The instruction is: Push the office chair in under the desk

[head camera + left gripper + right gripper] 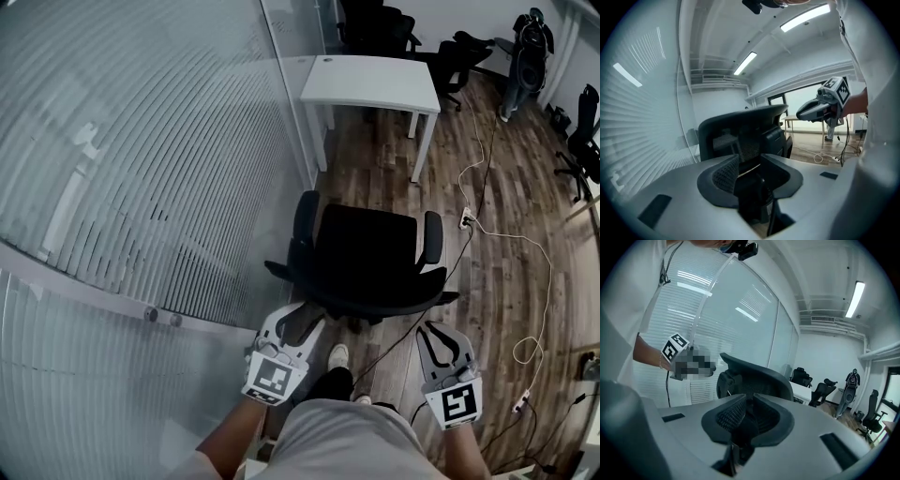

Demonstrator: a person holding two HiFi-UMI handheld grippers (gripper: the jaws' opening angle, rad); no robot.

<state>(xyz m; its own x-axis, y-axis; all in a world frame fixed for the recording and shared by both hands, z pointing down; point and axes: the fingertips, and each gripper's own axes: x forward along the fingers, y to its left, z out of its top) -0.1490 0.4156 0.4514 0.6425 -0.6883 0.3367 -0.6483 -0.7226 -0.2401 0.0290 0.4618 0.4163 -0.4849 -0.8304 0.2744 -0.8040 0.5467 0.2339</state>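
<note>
Approach: left gripper parted, right gripper clenched empty behind the office chair; next I must push it toward the white desk.

The wooden floor is carrying the office chair, the white desk standing at its twelve o'clock, a white power strip lying at three o'clock.

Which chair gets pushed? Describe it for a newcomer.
Find the white desk beside the glass wall on the left. The black office chair stands alone on the wooden floor before that desk, backrest toward the viewer. Unlike the other black chairs clustered at the far end, it is the nearest one.
</note>
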